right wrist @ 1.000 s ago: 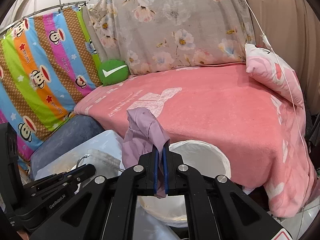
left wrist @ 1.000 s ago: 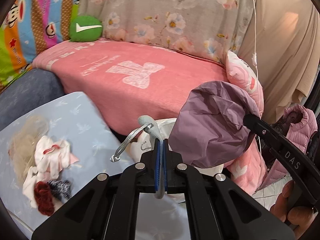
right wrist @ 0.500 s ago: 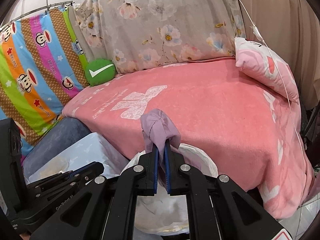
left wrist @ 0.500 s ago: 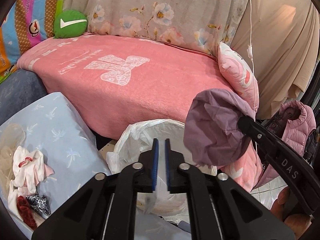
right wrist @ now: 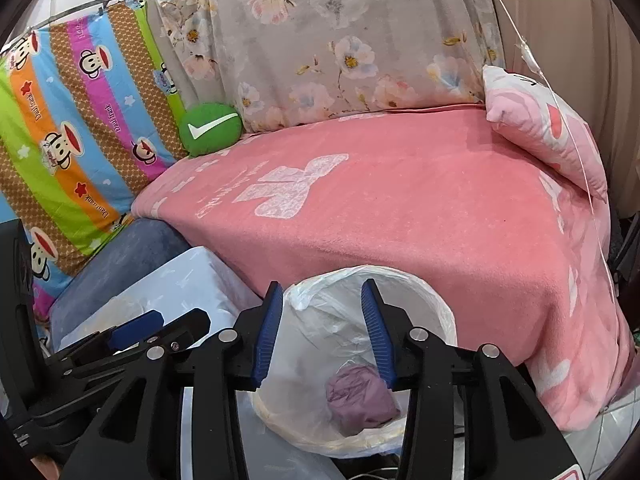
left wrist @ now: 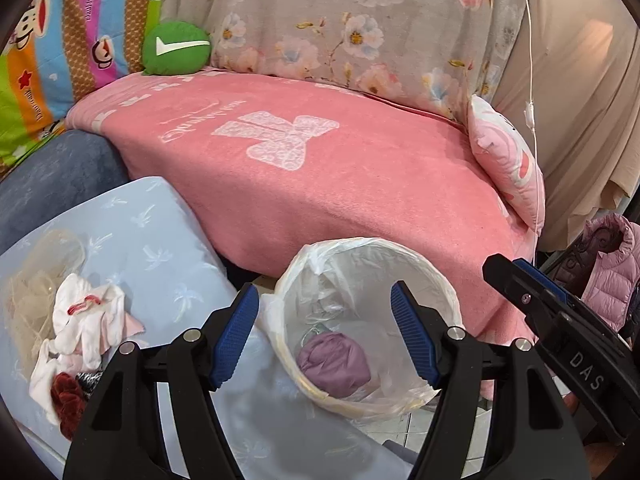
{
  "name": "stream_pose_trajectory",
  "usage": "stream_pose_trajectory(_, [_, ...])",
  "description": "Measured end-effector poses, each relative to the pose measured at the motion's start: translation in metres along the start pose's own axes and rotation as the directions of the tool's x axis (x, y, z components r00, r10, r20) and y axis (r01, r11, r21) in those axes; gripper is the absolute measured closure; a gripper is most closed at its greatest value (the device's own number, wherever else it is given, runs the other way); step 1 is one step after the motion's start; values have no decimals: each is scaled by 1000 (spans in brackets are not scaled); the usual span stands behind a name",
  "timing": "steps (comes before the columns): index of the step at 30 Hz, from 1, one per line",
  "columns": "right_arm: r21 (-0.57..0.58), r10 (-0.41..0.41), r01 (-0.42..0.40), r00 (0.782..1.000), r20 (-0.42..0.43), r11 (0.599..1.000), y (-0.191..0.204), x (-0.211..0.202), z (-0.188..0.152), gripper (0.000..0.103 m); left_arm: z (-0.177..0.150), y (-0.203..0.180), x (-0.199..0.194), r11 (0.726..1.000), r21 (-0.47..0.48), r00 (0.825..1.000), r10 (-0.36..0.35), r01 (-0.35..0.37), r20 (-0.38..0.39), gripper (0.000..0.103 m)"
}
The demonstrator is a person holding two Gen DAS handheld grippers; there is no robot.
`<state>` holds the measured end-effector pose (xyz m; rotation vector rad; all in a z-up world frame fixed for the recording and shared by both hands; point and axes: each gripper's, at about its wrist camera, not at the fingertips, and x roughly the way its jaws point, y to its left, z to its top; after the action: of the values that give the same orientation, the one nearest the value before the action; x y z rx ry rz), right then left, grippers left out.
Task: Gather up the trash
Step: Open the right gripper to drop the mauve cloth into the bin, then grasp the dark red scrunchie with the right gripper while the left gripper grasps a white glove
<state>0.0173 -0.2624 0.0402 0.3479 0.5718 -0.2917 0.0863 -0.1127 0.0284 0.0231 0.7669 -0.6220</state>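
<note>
Blue-padded jaws of the left gripper (left wrist: 323, 300) stand wide and are opening further, with nothing pressed between them; they frame the trash bin (left wrist: 446, 292) below. Jaws of the right gripper (right wrist: 322, 298) stand narrower, also opening, and hold nothing. Both tools are cut off at the bottom edge of their own views, so the hands that carry them stay hidden. In the left wrist view the right gripper juts in from the right, its far end out of frame.

Inside the bin, lined with a clear plastic bag (left wrist: 320, 258), lies a crumpled purple wad (left wrist: 334, 362), with something thin and silvery just behind it, too veiled by the plastic to make out.

Left of the bin, a pale blue cushion (left wrist: 160, 248) bears a heap of white and pink cloth scraps (left wrist: 86, 322), a dark red piece and straw-like fibres, partly hidden behind the gripper arm.

Beyond lies a pink blanket (left wrist: 320, 184), a pink pillow (left wrist: 506, 160) at its right end, a green round cushion (left wrist: 176, 48) at the far left, and a floral cloth (left wrist: 340, 20) behind
</note>
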Motion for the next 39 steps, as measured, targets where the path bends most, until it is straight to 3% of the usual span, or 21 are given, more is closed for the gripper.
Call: stream_pose_trajectory(39, [-188, 119, -141, 985, -123, 972, 114, -13, -57, 55, -50, 104, -64, 964, -203, 984, 178, -173, 9, 37])
